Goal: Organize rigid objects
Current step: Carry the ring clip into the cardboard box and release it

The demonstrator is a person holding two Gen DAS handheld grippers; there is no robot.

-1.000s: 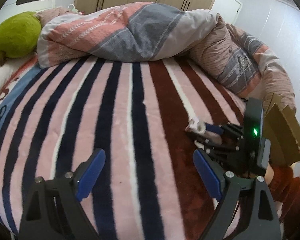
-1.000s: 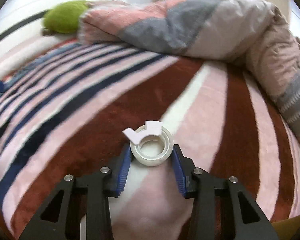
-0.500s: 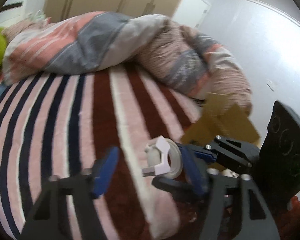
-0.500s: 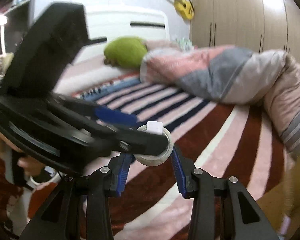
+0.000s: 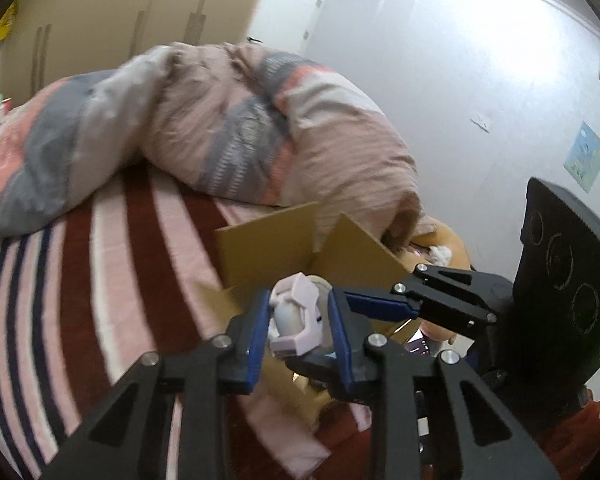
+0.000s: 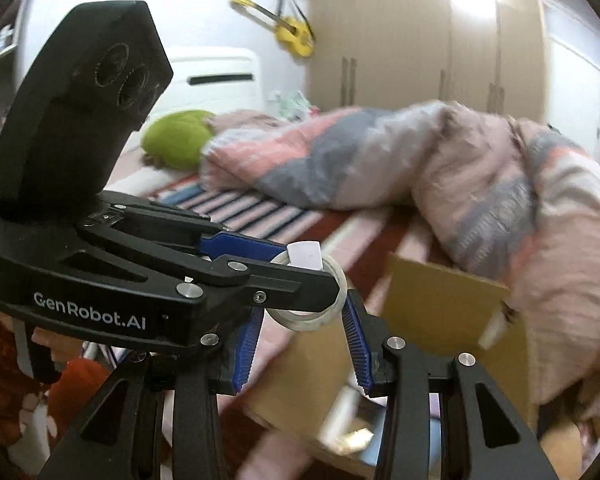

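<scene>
A clear tape roll with a white dispenser tab hangs in the air above the open cardboard box. My left gripper is shut on the tape roll, its blue pads pressing both sides. My right gripper also has its blue pads around the roll, from a crossing angle. The right gripper's fingers reach in from the right in the left wrist view. The left gripper's body fills the left of the right wrist view. The box stands at the bed's right edge.
A striped blanket covers the bed. A bunched pink and grey duvet lies behind the box. A green plush sits near the headboard. A wardrobe and a white wall are behind. Several items lie inside the box.
Both grippers lifted the tape roll off the blanket and carried it right, over the cardboard box. My left gripper went from open to shut on the roll.
</scene>
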